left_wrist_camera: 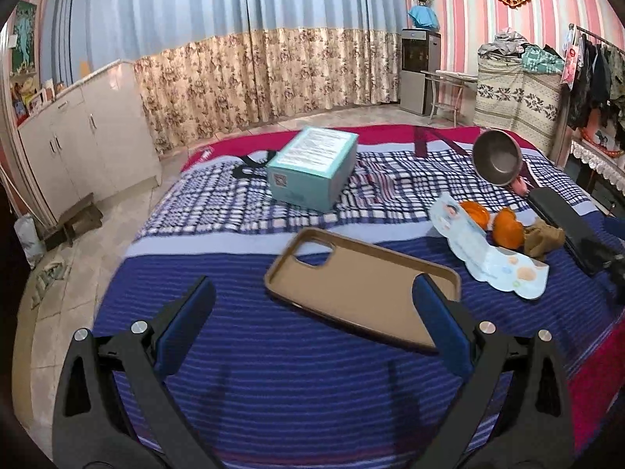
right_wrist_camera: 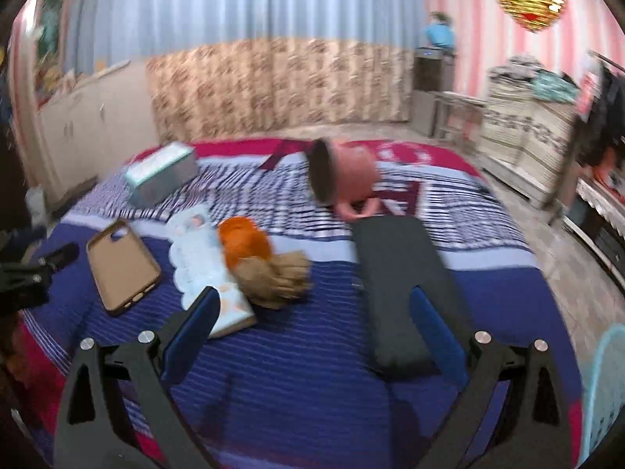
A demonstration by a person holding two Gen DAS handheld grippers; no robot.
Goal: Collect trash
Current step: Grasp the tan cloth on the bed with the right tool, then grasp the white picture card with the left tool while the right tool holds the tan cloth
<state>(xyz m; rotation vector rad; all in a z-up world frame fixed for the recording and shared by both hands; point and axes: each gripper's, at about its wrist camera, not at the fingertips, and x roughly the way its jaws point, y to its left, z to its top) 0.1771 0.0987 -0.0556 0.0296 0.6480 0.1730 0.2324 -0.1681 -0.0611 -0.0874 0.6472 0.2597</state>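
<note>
Trash lies on the bed: orange peel (left_wrist_camera: 508, 228) (right_wrist_camera: 244, 240), a crumpled brown paper (left_wrist_camera: 543, 236) (right_wrist_camera: 277, 277) and a light-blue wrapper (left_wrist_camera: 488, 254) (right_wrist_camera: 195, 258). A pink bin (left_wrist_camera: 498, 162) (right_wrist_camera: 343, 179) lies on its side behind them. My left gripper (left_wrist_camera: 314, 285) is open and empty, hovering just short of a tan phone case (left_wrist_camera: 359, 289). My right gripper (right_wrist_camera: 314, 297) is open and empty; the brown paper is just ahead of its left finger and a black flat case (right_wrist_camera: 398, 281) reaches up to its right finger. The right wrist view is blurred.
A teal box (left_wrist_camera: 312, 166) (right_wrist_camera: 162, 178) sits further back on the checked blanket. The phone case (right_wrist_camera: 121, 265) lies left of the wrapper. Beyond the bed are a tiled floor, white cabinets (left_wrist_camera: 86, 136) and curtains. A teal basket edge (right_wrist_camera: 601, 391) shows at the lower right.
</note>
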